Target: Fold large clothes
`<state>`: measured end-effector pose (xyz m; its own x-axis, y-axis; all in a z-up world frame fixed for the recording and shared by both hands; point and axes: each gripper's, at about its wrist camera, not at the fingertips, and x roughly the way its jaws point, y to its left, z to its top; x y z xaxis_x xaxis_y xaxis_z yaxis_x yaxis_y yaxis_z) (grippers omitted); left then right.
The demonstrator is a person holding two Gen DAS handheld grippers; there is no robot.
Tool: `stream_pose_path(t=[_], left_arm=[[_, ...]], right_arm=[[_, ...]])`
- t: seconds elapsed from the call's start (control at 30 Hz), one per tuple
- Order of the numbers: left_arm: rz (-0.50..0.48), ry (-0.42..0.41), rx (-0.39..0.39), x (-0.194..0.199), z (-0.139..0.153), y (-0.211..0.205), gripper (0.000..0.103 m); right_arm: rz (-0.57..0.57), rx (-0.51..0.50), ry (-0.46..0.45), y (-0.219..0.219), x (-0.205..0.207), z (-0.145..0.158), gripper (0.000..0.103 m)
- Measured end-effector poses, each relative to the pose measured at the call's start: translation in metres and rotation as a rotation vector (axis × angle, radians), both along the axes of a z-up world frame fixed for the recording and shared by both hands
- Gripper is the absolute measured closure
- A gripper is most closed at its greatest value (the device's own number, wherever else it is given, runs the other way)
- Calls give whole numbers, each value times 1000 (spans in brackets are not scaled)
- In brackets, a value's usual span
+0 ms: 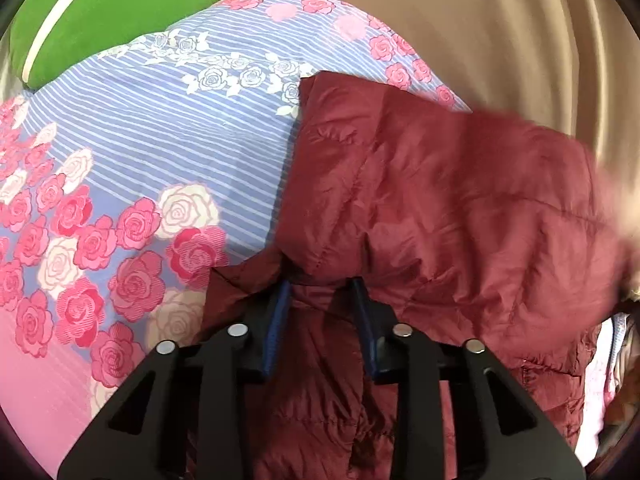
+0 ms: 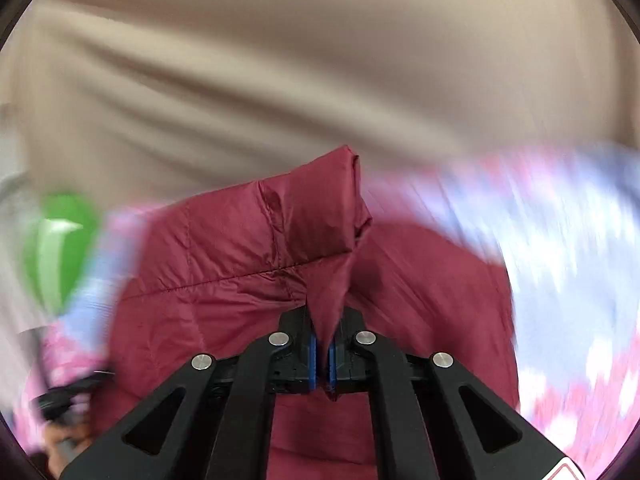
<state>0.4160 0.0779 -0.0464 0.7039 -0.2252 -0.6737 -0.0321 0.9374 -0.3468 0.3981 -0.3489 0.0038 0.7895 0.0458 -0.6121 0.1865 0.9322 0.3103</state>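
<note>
We judge the maroon quilted jacket (image 1: 440, 200) light, puffy, slippery: right gripper (image 2: 323, 354) pinches its edge; left gripper (image 1: 320, 300) straddles a fold, grip unclear.

Jacket (image 1: 420, 200) lies on bedspread (image 1: 160, 140), toward right; pillow (image 1: 100, 12) at far left corner; curtain (image 1: 480, 20) hangs behind bed, far side.
</note>
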Motion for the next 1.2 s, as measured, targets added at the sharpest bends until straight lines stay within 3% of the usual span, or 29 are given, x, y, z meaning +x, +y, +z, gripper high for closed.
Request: stream_pose_path(t=[0.03,0.1,0.13,0.27,0.33,0.4,0.5,0.63,0.7,0.83,0.93,1.0,1.07,1.13,1.2], left_arm=[[-3,0,2,0,0,-1,74],[-4,3,15,1,0,-2,75],[-4,3,20,3,1,-4,75],[-2,6,30,6,1,-7,74],[0,6,25,7,1,-6,75],[2,6,24,6,0,-6,75],[3,5,26,5,1,-6,75],[4,5,22,5,1,-6,75],[4,3,17,4,1,-5,76],[5,2,6,2,0,-4,76],[5,1,-10,1,0,-1,76],[4,0,-21,1,-1,1,76],[2,-1,-28,1,-2,2,76],[1,-2,-33,0,-2,4,76],[1,-3,-29,0,-3,4,76]], right_arm=[[-32,46,80,-14,8,-23,100],[-33,170,60,-31,1,-43,100],[-34,170,51,-32,0,-43,101],[-21,88,76,-25,-1,-42,99],[-63,49,63,-22,-13,-32,90],[-119,-16,44,-18,-29,-24,74],[-185,-92,10,-17,-47,-10,73],[-23,-116,-54,31,-44,20,73],[159,-92,-38,80,-21,27,73],[367,-106,-5,171,22,17,73],[433,-129,45,217,55,-3,73],[430,-157,64,226,65,-15,75],[418,-193,58,220,74,-23,87],[406,-142,53,195,74,-24,98],[348,-79,51,159,67,-19,100]])
